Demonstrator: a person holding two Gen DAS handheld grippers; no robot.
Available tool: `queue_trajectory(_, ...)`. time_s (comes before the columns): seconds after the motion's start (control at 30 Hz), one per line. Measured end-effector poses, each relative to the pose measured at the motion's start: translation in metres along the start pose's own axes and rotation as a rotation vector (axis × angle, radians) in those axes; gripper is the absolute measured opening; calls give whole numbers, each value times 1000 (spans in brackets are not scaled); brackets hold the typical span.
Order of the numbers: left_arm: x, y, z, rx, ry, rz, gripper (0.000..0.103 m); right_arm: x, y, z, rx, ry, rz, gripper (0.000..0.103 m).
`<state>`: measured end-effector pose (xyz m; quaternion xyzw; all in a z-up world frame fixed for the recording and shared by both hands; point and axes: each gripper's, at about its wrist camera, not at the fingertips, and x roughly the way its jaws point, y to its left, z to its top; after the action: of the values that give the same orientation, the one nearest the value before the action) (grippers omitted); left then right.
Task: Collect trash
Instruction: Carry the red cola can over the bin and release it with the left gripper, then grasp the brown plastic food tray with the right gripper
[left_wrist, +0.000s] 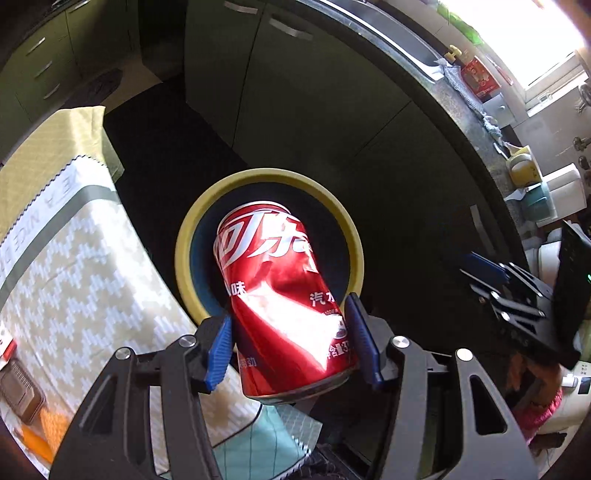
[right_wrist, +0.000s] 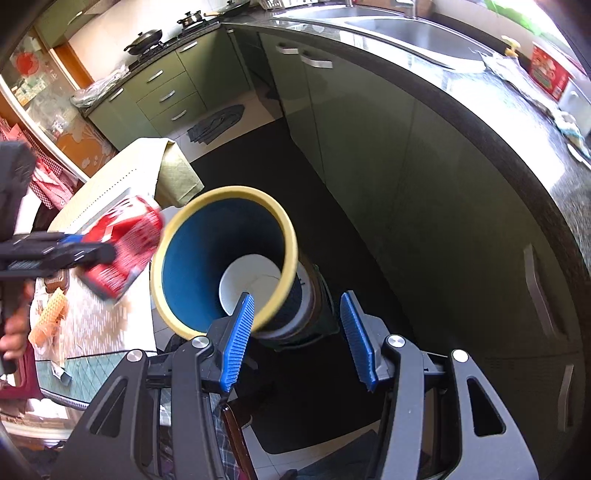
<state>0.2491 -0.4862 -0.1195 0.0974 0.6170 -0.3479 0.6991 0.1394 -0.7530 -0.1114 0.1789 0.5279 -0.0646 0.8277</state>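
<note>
A dented red cola can (left_wrist: 280, 295) sits between the blue pads of my left gripper (left_wrist: 288, 317), which is shut on its lower half. The can hangs tilted over the mouth of a yellow-rimmed bin (left_wrist: 192, 236) with a blue inside. In the right wrist view the can (right_wrist: 125, 251) and the left gripper (right_wrist: 74, 243) are blurred, just left of the bin's rim (right_wrist: 284, 221). A white crumpled cup (right_wrist: 251, 280) lies at the bottom of the bin. My right gripper (right_wrist: 297, 306) is open above the bin's near side, with nothing between its fingers.
A table with a patterned cloth (left_wrist: 74, 277) stands left of the bin, with orange snack pieces (right_wrist: 51, 310) on it. Green cabinets (right_wrist: 369, 147) and a dark counter with a sink (right_wrist: 406, 29) curve around the right. A dark mat (right_wrist: 258, 166) covers the floor.
</note>
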Motion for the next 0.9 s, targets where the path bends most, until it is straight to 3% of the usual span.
queue_trajectory(0.1, 28, -3, 16, -7, 16, 41, 57, -6, -10, -10, 15, -3, -4, 50)
queue_trajectory(0.2, 26, -4, 23, -23, 7, 45, 58, -17, -17, -16, 21, -7, -10, 50)
queue_trajectory(0.37, -38, 7, 10, -19, -69, -41, 58, -28, -15, -16, -2, -24, -32, 50)
queue_trajectory(0.47, -92, 21, -14, 2, -136, -39, 60, -28, -4, -10, -39, -23, -26, 50)
queue_trajectory(0.63, -177, 70, -75, -23, -233, 20, 64, -20, 62, 4, -173, -16, 27, 50)
queue_trajectory(0.8, -236, 141, -143, -131, -315, 101, 72, 2, 175, 24, -365, 23, 164, 50)
queue_trajectory(0.87, -253, 167, -167, -157, -366, 165, 90, 17, 233, 29, -447, 70, 240, 50)
queue_trajectory(0.9, -260, 178, -180, -156, -404, 197, 92, 24, 262, 30, -483, 99, 282, 50)
